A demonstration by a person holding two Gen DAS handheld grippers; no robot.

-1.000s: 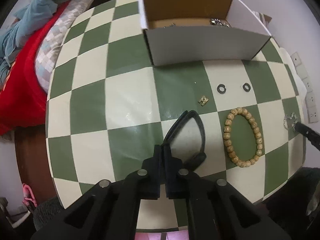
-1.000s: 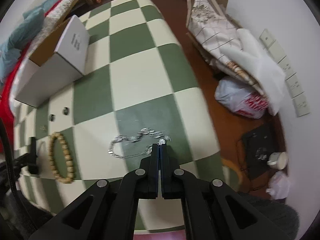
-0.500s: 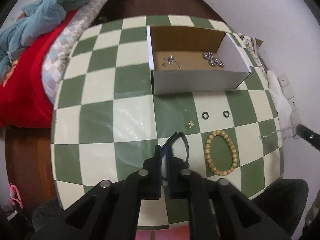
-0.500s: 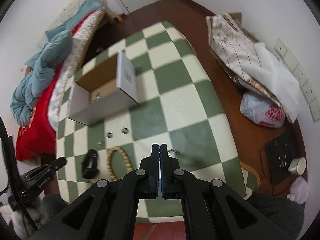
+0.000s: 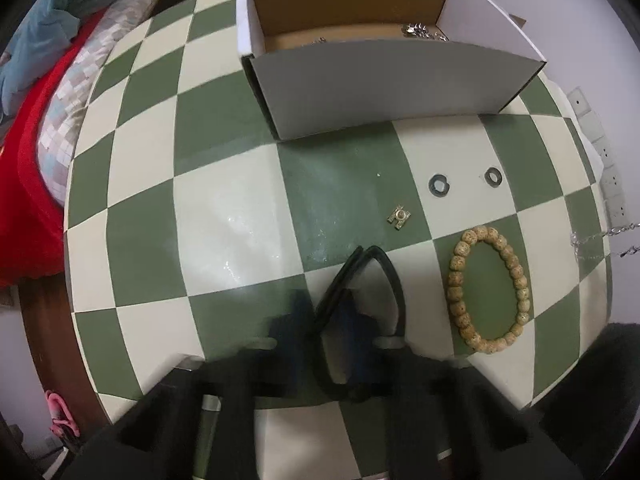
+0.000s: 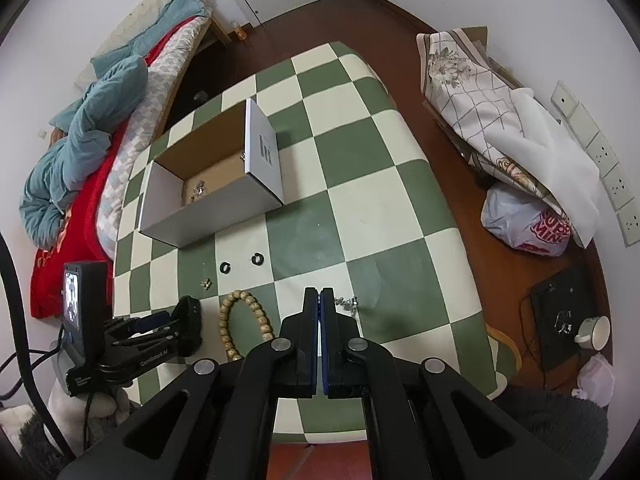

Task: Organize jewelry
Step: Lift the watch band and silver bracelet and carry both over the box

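Note:
My left gripper (image 5: 326, 316) is open, its fingers either side of one band of a black bracelet (image 5: 386, 276) lying on the checkered table (image 5: 224, 208). My right gripper (image 6: 320, 304) is shut on a silver chain (image 6: 346, 302), held above the table; the chain also shows in the left wrist view (image 5: 600, 240). A wooden bead bracelet (image 5: 490, 288) lies right of the black one. A small gold charm (image 5: 399, 217) and two dark rings (image 5: 439, 186) (image 5: 493, 177) lie nearer the open white box (image 5: 384, 88), which holds some silver pieces (image 6: 198, 190).
A bed with a red blanket (image 6: 80, 216) and blue bedding stands left of the table. Folded cloth and a plastic bag (image 6: 528, 220) lie on the floor to the right. A cup (image 6: 596, 332) sits on the floor.
My left gripper has opened and come down around the black bracelet's band. My right gripper has risen higher with the silver chain, away from the table.

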